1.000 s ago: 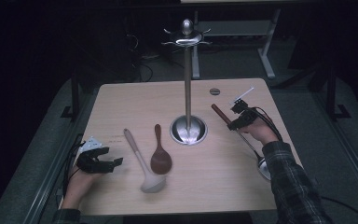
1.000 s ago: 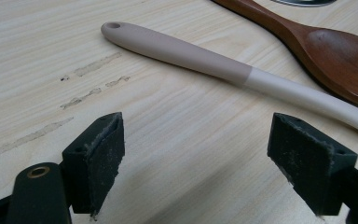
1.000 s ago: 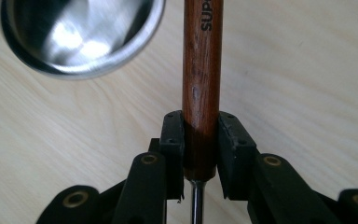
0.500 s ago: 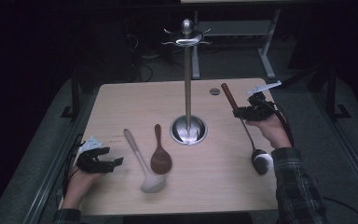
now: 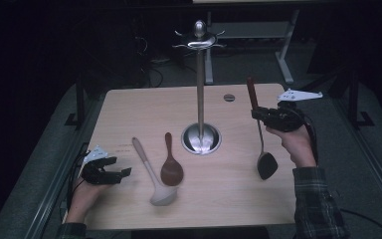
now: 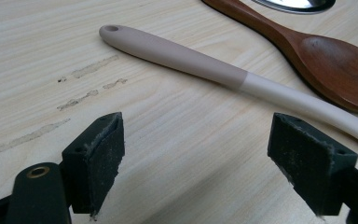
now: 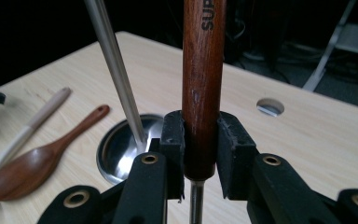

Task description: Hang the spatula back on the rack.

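We find the right gripper (image 5: 259, 115) raised over the right side of the table (image 5: 229, 199), its jaws closed tight on the dark wooden handle of a ladle (image 5: 261, 130). In the right gripper view the handle (image 7: 203, 70) stands upright between the two pads, printed letters showing near its top, and a thin metal shank leaves its lower end. From above, that shank runs down to a dark bowl hanging near the table's right edge; we cannot tell whether the bowl touches the surface.

The left gripper (image 5: 118, 173) sits low at the table's left edge, held by the left hand (image 5: 82, 191). Its jaws stand wide apart with nothing between them, the pads (image 6: 98, 158) just above bare wood.

Just beyond them lies a pale ladle (image 6: 214, 70), its handle running away to the upper left, its hanging hole visible at the tip. Beside it, touching or nearly so, rests a brown wooden spoon (image 5: 170, 162). A steel utensil stand (image 5: 200, 89) rises from its round base at mid-table, hooks at the top. A small round grommet (image 5: 229, 97) sits near the far edge.
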The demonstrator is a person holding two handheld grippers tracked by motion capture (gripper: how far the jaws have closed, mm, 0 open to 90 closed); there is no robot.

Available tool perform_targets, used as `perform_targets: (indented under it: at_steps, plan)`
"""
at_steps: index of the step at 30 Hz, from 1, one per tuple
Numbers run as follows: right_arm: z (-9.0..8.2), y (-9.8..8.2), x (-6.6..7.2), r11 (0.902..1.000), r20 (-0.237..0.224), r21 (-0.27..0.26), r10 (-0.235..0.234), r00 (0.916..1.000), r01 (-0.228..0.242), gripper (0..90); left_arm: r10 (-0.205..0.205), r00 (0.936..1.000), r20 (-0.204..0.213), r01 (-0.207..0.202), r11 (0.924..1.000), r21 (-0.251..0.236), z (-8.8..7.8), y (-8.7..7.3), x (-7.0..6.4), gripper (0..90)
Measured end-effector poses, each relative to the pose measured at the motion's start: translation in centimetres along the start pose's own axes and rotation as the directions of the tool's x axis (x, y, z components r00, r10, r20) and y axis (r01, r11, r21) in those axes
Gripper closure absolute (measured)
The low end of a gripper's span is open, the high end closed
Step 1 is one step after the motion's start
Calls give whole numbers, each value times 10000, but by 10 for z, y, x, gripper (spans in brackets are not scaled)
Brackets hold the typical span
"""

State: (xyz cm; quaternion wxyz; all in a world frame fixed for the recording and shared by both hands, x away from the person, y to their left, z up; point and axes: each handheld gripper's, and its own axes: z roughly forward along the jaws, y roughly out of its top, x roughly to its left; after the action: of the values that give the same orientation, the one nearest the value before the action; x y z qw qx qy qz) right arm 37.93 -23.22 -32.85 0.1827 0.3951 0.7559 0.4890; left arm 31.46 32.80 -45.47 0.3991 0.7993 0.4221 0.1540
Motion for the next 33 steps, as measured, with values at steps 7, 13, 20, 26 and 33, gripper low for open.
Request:
perform_targets:
  at_steps: [7, 13, 20, 26, 33]
  plan:
    - [-14, 3, 5, 9972, -653, -730, 131, 9978, -178, 740, 3, 10000, -4, -3, 10000, 26, 0, 0, -2, 183]
    - [-18, 12, 14, 9933, -1055, -1151, -219, 9942, 96, 740, -93, 10000, 14, 93, 9999, -56, 0, 0, -2, 183]
    - [-20, 28, 24, 9868, -1499, -1593, -525, 9873, 283, 739, -187, 9998, -36, 187, 9998, -61, 0, -1, -1, 183]
    - [-20, 46, 28, 9797, -1844, -1980, -681, 9805, 308, 739, -201, 9998, -50, 200, 9998, -53, 0, -1, -1, 181]
    - [-19, 67, 36, 9772, -1941, -2034, -1008, 9758, 605, 738, -154, 9998, -98, 154, 9999, -14, -1, -1, -1, 181]
